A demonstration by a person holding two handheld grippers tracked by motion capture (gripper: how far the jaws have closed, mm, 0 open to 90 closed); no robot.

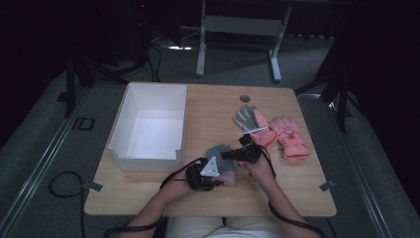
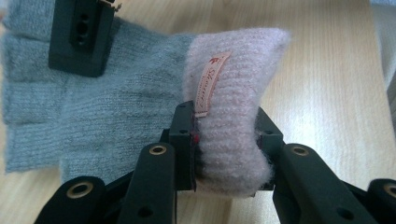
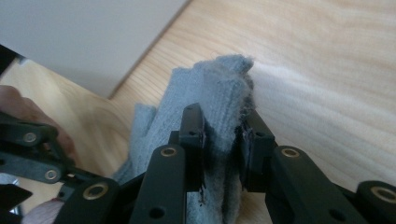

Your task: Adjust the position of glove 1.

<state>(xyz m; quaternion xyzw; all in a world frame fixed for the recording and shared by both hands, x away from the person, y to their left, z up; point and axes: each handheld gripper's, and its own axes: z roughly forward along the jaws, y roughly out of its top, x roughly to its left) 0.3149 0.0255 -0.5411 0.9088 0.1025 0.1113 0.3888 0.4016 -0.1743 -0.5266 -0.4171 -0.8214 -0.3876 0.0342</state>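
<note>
While both tongs are clamped on the same knitted glove [image 1: 221,159], we judge the step in hand to be the pick-up, with the lift off the surface [image 1: 208,119] about to come. Nearest us, the left tongs [image 2: 225,154] pinch the glove's pale pink cuff [image 2: 233,93], its small label showing beside the left pad. Just beyond, the right tongs [image 3: 223,135] squeeze the grey finger end [image 3: 219,88], bunching the wool between the pads. The glove lies near the front edge of the surface, just right of the white box's [image 1: 148,126] open corner. Further off to the right rest a grey-palmed glove [image 1: 250,121] and a pink padded glove [image 1: 289,136]. Next, as we judge it, both hands must rise together, keeping the knit taut, and carry it left over the box wall
</note>
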